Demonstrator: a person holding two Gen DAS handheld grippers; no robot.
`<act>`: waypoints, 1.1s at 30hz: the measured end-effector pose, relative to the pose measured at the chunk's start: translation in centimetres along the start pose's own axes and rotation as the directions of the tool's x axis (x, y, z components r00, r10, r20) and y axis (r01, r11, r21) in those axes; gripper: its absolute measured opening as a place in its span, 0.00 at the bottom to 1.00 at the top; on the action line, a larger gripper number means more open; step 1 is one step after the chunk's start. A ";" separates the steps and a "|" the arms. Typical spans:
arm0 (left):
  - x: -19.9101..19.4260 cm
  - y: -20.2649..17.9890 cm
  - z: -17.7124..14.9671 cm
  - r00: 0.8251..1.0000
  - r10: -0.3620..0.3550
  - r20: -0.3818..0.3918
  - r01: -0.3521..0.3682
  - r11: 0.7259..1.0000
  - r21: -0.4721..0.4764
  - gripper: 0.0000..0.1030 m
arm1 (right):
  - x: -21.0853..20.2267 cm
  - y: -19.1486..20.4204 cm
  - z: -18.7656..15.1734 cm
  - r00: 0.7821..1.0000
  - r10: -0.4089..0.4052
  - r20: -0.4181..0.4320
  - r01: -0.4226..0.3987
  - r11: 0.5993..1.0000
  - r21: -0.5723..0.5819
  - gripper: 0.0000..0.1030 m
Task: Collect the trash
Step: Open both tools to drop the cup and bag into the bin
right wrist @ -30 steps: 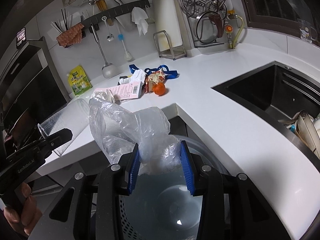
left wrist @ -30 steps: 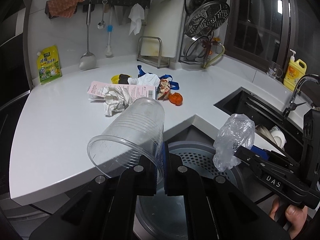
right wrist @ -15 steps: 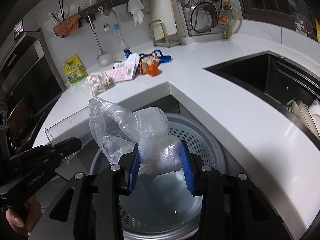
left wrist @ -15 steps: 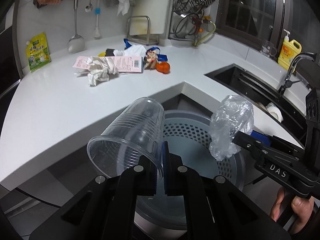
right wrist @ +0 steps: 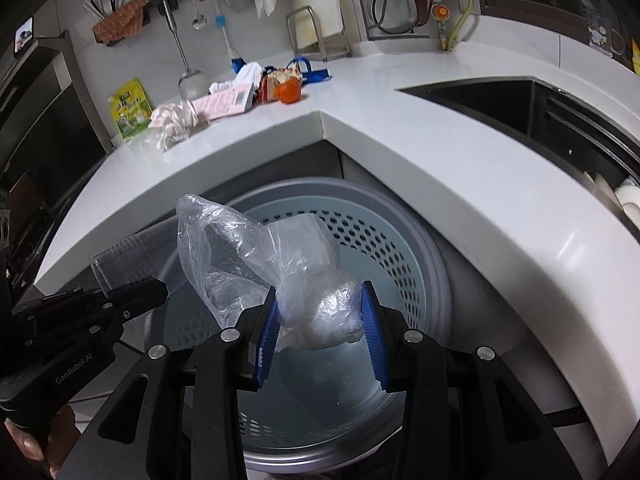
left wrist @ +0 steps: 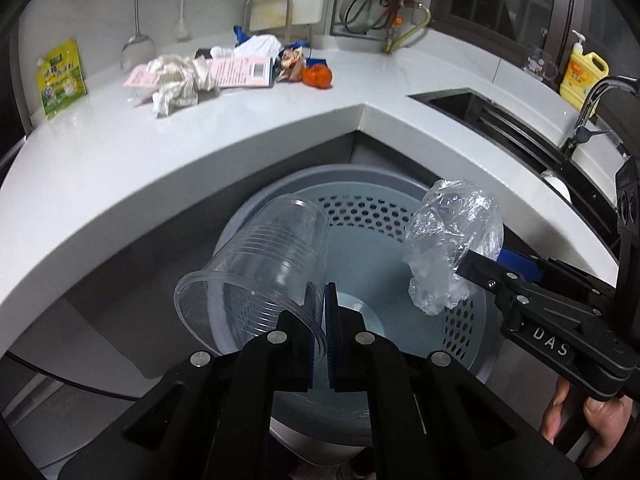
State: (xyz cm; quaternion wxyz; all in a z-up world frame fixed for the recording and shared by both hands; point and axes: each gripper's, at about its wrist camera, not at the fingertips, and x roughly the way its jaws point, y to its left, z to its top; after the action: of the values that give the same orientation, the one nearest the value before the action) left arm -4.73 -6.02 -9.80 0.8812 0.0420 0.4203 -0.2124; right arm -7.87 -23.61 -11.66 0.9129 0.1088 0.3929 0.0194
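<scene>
My left gripper (left wrist: 325, 320) is shut on the rim wall of a clear plastic cup (left wrist: 260, 276), held tilted over the grey perforated bin (left wrist: 360, 210). My right gripper (right wrist: 320, 320) is shut on a crumpled clear plastic bag (right wrist: 256, 264), also above the bin (right wrist: 384, 240). The bag (left wrist: 452, 240) and the right gripper show at the right of the left wrist view. The cup (right wrist: 124, 260) and left gripper show at the left of the right wrist view. More trash lies on the white counter: crumpled paper (left wrist: 176, 84), a pink packet (left wrist: 236, 74), an orange piece (left wrist: 317, 77).
The bin stands below the counter's inner corner (left wrist: 360, 110). A black sink (right wrist: 520, 104) lies to the right with dishes in it. A green pouch (left wrist: 60, 76), a ladle (left wrist: 138, 46), a dish rack (left wrist: 376, 4) and yellow detergent bottle (left wrist: 582, 74) stand at the back.
Both grippers have moved back from the counter and down over the bin, still holding the cup and the bag. The bin now fills the middle of both views.
</scene>
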 end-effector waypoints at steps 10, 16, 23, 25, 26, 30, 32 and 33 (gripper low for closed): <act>1.2 0.6 -0.3 0.999 0.002 -0.032 -0.003 1.000 -0.021 0.05 | 0.9 0.5 -0.3 0.999 -0.043 -0.018 0.042 0.999 -0.027 0.36; 1.9 1.1 -0.3 0.999 0.004 -0.048 -0.006 0.999 -0.035 0.05 | 1.3 0.5 -0.6 0.998 -0.057 -0.027 0.056 0.998 -0.037 0.37; 2.5 1.2 -0.3 0.998 -0.002 -0.063 0.000 0.999 -0.037 0.05 | 1.8 0.6 -0.9 0.997 -0.069 -0.039 0.068 0.997 -0.037 0.45; 2.6 1.3 -0.3 0.998 -0.006 -0.066 0.004 0.999 -0.039 0.07 | 1.8 0.6 -0.9 0.997 -0.071 -0.038 0.069 0.997 -0.036 0.47; 2.6 1.3 -0.3 0.998 -0.007 -0.068 0.005 0.999 -0.042 0.08 | 1.8 0.5 -0.9 0.997 -0.070 -0.036 0.069 0.997 -0.035 0.49; 2.7 1.3 -0.5 0.997 -0.007 -0.078 0.004 0.999 -0.042 0.10 | 1.5 0.5 -0.8 0.997 -0.073 -0.024 0.072 0.997 -0.037 0.55; 2.8 1.4 -0.5 0.997 -0.004 -0.081 0.000 0.999 -0.046 0.15 | 1.4 0.4 -0.8 0.997 -0.075 -0.020 0.074 0.997 -0.036 0.58; 2.8 1.5 -0.5 0.997 -0.004 -0.081 -0.001 0.999 -0.051 0.23 | 1.3 0.3 -0.8 0.997 -0.076 -0.018 0.075 0.997 -0.035 0.58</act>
State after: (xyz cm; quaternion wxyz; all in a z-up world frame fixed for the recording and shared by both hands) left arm -2.94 -5.52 -12.37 0.8639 0.0279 0.4612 -0.2004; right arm -7.47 -22.97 -13.05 0.9109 0.0783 0.4051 -0.0073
